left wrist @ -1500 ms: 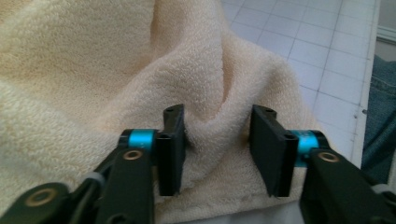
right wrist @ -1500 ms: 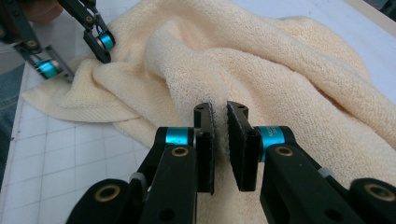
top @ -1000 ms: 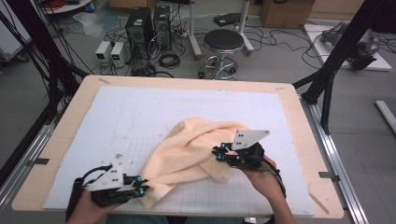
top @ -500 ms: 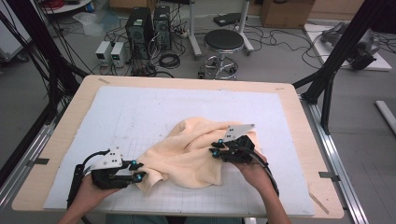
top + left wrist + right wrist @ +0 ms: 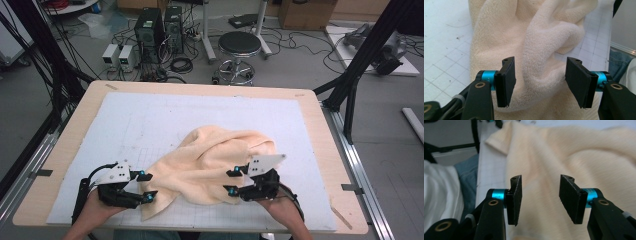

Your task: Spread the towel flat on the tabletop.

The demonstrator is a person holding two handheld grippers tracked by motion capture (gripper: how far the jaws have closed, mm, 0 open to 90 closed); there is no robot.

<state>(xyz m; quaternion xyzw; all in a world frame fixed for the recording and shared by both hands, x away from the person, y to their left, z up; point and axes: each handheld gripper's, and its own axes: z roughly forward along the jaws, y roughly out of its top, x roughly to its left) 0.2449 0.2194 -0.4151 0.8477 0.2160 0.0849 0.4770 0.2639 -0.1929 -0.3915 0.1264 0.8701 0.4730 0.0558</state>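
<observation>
My left tool (image 5: pixel 147 186) and right tool (image 5: pixel 231 182) have just been spreading, jaws clear of the crumpled cream towel (image 5: pixel 215 162) on the white-matted surface (image 5: pixel 125 125); its folds hide the underside and some edges.

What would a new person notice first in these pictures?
A cream towel lies crumpled on the near half of the white mat. The left tongs and right tongs flank it near the front edge; both have just been opening, pads clear of the cloth.

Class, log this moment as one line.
towel: crumpled on mat | left gripper: open, just opened, at towel | right gripper: open, just opened, over towel
</observation>
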